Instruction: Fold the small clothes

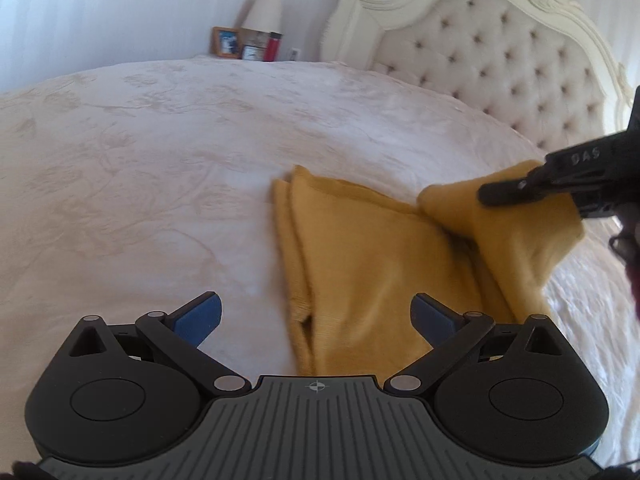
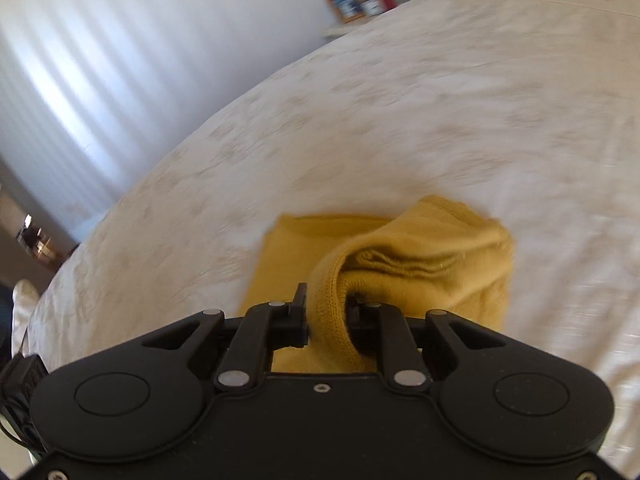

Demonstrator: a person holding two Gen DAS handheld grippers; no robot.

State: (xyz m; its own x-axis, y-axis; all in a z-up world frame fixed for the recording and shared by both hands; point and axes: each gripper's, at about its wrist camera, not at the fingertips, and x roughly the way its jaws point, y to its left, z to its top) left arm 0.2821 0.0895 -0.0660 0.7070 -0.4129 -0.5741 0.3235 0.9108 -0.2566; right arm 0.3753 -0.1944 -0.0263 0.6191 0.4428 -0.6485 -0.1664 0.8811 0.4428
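Garment: one mustard-yellow knit garment [image 1: 372, 280], the only piece of clothing in view, lying on the bedspread toward the headboard side of the bed; its nearest edge runs out of sight behind the left gripper's body.
Garment, flat part: layered, with two stacked edges showing along its left side in the left wrist view.
Garment, raised part: one ribbed edge [image 2: 332, 312] lifted clear of the flat layers and draped over them in a loose hump.
Right gripper [image 2: 328, 316]: one, clenched on the ribbed edge; both black fingers press the knit from either side. In the left wrist view it enters from the right edge [image 1: 516, 190] with yellow cloth hanging from it.
Left gripper [image 1: 316, 316]: one, released; its two blue pads [image 1: 198, 318] stand wide apart with nothing between them, above the bedspread at the garment's near end.
Bedspread [image 1: 140, 184]: one, cream, with a pale floral pattern, covering the whole bed surface.
Headboard [image 1: 500, 68]: one, tufted with buttons, in a carved cream frame, at the far right edge of the bed.
Bedside items: beyond the far edge of the bed, one lamp with a pale shade [image 1: 262, 10], one wooden picture frame [image 1: 226, 42], one red container [image 1: 273, 46]; other small items beside them are too blurred to count.
Wall [image 2: 120, 60]: pale, striped with light.
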